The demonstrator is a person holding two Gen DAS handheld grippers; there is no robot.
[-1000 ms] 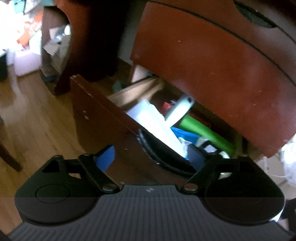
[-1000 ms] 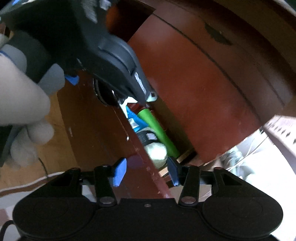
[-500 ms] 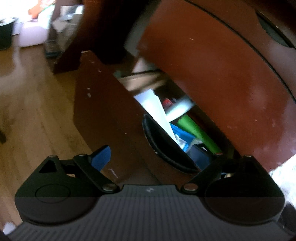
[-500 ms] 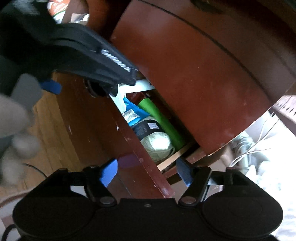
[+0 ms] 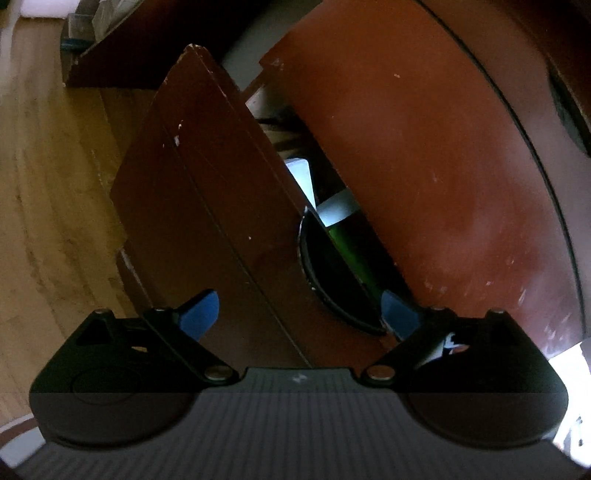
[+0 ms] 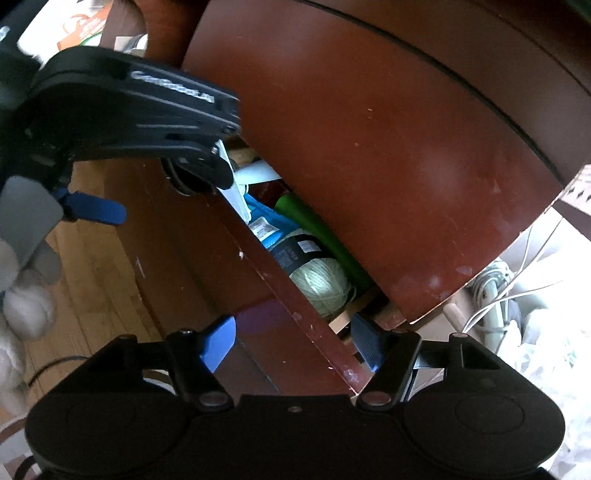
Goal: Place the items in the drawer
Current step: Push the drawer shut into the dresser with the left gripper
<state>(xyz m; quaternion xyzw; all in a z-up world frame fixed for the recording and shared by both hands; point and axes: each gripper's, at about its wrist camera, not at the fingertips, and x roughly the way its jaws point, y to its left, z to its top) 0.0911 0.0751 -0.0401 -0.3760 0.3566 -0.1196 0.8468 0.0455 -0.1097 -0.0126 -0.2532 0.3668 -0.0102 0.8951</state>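
The brown wooden drawer front (image 5: 207, 206) stands ajar below the dresser's upper panel (image 5: 424, 155), leaving a narrow gap. In the gap I see a white box (image 5: 301, 177), a green tube (image 6: 317, 225), a blue packet (image 6: 266, 225) and a pale yarn ball (image 6: 321, 282). My left gripper (image 5: 299, 314) is open, its fingers astride the drawer's top edge by the dark recessed handle (image 5: 332, 273); it also shows in the right wrist view (image 6: 110, 122). My right gripper (image 6: 291, 339) is open, astride the drawer front's right end.
Wooden floor (image 5: 44, 184) lies to the left of the drawer. White cables and a plug (image 6: 495, 291) lie at the right of the dresser. Cluttered boxes (image 6: 85, 26) stand at the far left.
The drawer has slid inward and the gap has narrowed; less of its contents shows. Both grippers have moved with the drawer front toward the dresser.
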